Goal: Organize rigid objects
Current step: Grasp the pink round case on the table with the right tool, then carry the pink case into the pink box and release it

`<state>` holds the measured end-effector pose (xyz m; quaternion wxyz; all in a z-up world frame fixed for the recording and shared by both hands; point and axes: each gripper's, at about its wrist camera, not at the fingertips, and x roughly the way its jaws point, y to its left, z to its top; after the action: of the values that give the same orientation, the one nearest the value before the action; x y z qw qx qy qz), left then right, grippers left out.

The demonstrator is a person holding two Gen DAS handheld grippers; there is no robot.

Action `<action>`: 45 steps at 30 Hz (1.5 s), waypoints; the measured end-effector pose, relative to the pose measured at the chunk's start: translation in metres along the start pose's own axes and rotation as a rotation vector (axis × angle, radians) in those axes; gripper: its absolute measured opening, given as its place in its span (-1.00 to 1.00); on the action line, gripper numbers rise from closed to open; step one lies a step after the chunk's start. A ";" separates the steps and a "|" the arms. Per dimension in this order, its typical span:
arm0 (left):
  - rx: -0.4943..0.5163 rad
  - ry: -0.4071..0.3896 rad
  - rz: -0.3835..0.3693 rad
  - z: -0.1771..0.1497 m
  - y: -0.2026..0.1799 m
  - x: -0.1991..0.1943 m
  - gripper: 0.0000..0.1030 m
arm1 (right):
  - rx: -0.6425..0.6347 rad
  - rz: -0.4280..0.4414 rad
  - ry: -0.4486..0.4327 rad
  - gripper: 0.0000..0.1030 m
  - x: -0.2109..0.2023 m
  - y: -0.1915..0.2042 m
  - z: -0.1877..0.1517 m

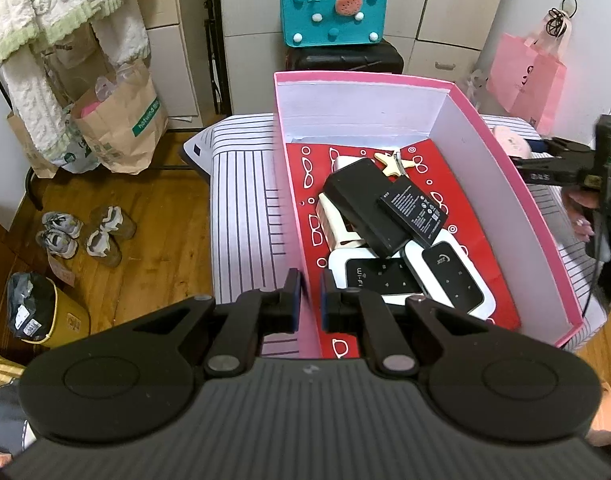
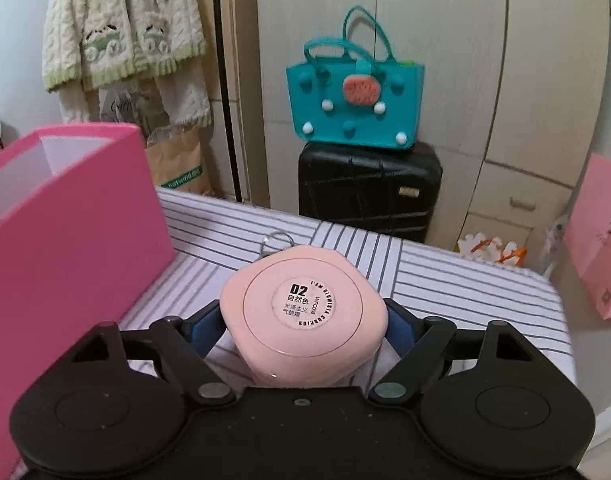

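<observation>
A pink box (image 1: 505,184) with a red patterned floor stands on the striped cloth. It holds a black power bank (image 1: 361,208), a black battery (image 1: 415,210), two white Wi-Fi routers (image 1: 453,280) and a cream part. My left gripper (image 1: 310,300) is shut on the box's near left wall, one finger on each side. My right gripper (image 2: 303,324) is shut on a pink cushion compact (image 2: 305,316), held just above the cloth to the right of the pink box (image 2: 65,232). The right gripper (image 1: 561,160) also shows at the right edge of the left wrist view.
The striped surface (image 2: 445,280) ends a little beyond the compact. A black suitcase (image 2: 369,192) with a teal bag (image 2: 353,100) on it stands behind. Paper bags (image 1: 117,128) and shoes (image 1: 85,232) lie on the wooden floor at left. A pink bag (image 1: 529,76) hangs at right.
</observation>
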<state>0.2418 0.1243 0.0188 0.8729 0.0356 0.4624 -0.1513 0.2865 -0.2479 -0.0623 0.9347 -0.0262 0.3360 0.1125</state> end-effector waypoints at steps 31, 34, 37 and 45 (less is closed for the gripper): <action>-0.025 -0.027 -0.025 -0.005 0.003 -0.005 -0.86 | -0.273 0.433 -0.052 0.67 -0.128 0.152 0.090; -0.021 -0.029 -0.025 -0.006 0.004 -0.005 -0.86 | -0.366 0.370 -0.003 0.66 -0.102 0.162 0.107; -0.024 -0.030 -0.025 -0.006 0.004 -0.005 -0.86 | -0.435 0.313 0.061 0.66 -0.076 0.169 0.115; -0.030 -0.045 -0.023 -0.008 0.004 -0.005 -0.86 | -0.721 0.118 0.184 0.66 -0.007 0.202 0.104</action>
<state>0.2338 0.1308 0.0180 0.8817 0.0139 0.4453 -0.1552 0.3004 -0.0400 0.0281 0.8234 -0.3441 0.3582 0.2744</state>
